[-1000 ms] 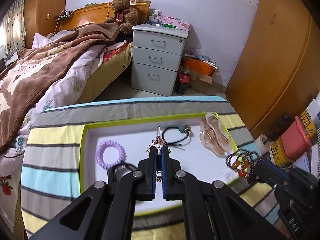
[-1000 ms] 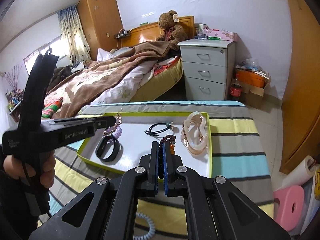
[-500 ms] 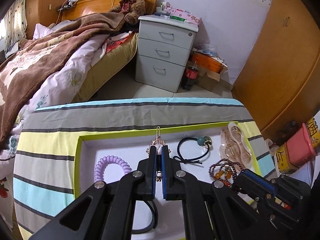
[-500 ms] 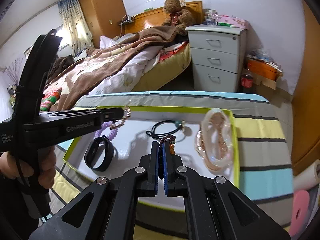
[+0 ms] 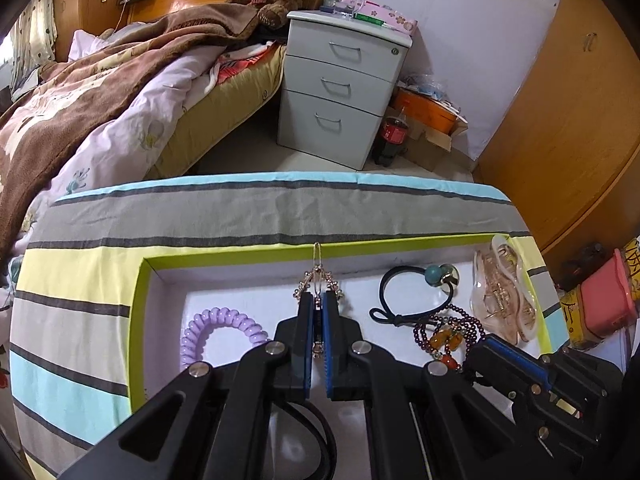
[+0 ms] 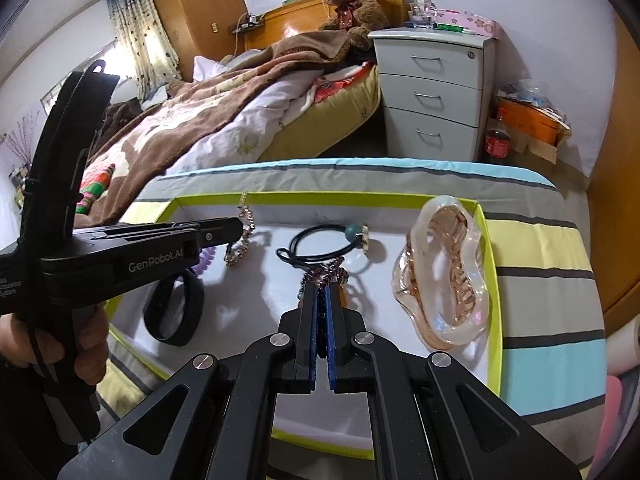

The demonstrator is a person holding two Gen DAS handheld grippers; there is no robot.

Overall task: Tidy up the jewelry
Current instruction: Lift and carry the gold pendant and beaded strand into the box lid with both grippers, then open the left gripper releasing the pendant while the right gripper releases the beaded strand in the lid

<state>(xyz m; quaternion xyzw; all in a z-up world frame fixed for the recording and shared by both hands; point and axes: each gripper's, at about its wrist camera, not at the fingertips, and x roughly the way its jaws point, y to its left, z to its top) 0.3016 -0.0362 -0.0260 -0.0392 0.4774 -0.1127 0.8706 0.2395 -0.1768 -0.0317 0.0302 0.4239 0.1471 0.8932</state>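
Pinching earring [image 5: 317,280] between left tongs [image 5: 317,312].

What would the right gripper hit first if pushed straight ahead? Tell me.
The right gripper, shut on the beaded bracelet, points at the black hair tie lying just ahead in the tray; depth is uncertain.

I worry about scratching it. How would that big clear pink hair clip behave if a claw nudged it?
The hair clip looks like rigid, glossy plastic, so it would probably slide rather than bend. Its curved underside on the smooth tray may let it rock. Its thin teeth seem the likeliest part to snap.
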